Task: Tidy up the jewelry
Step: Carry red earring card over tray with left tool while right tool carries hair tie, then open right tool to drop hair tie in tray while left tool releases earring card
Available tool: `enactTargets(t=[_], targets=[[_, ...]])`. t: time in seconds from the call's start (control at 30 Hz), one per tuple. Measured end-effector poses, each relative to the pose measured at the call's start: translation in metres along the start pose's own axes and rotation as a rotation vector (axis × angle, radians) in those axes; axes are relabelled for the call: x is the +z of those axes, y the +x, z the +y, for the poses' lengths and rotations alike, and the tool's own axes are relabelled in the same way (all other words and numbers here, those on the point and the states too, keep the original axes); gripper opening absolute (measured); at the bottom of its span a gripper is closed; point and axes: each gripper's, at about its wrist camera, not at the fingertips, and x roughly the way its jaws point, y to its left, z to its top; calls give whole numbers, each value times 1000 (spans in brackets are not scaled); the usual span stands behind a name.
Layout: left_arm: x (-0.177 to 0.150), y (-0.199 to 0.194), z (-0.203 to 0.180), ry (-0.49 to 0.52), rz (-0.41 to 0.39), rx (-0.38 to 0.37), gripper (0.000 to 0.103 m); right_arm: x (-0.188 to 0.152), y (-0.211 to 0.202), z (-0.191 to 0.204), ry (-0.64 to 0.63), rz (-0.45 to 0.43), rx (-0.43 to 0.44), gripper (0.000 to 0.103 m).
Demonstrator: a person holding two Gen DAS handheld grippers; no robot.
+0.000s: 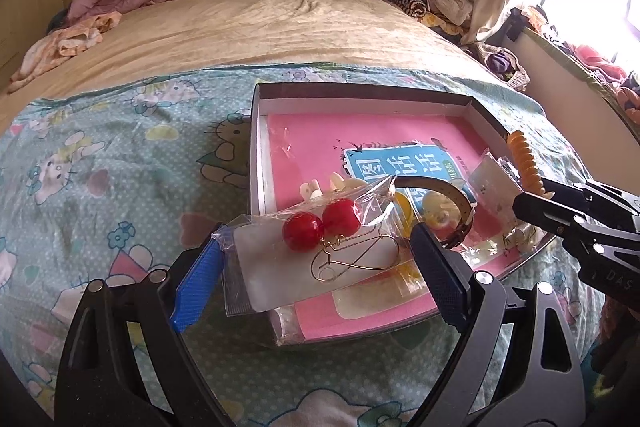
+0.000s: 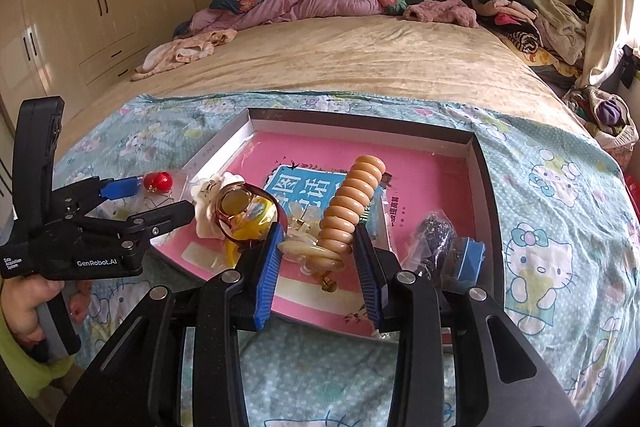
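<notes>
My left gripper is shut on a clear plastic bag holding red ball earrings with gold hooks, just above the near left corner of a shallow box lined with a pink book. My right gripper is shut on a tan beaded bracelet, which stands upright over the box. A watch, a white flower clip, yellow pieces and a dark bagged item lie in the box. The bracelet and right gripper also show in the left wrist view.
The box sits on a Hello Kitty sheet over a beige bed. Pillows and a pink quilt lie at the headboard, a clothes pile at the right. Wardrobes stand on the left.
</notes>
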Motion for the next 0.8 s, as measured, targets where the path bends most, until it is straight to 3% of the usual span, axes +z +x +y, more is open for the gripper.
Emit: enactTargets(t=[0.53,0.63,0.73,0.8], targets=[[-1,5,2,-3,8,-3,83,-13,39,14,-39,106,14,38],[-1,5,2,-2,8,-1,83,-14,34,15,-44,95,8,56],[-1,5,2,-2,9,-5,84,-15,29,15,-43,87,1,59],[-1,5,0,2,11,-6,84,-16,21,12,-25,72,-5,66]])
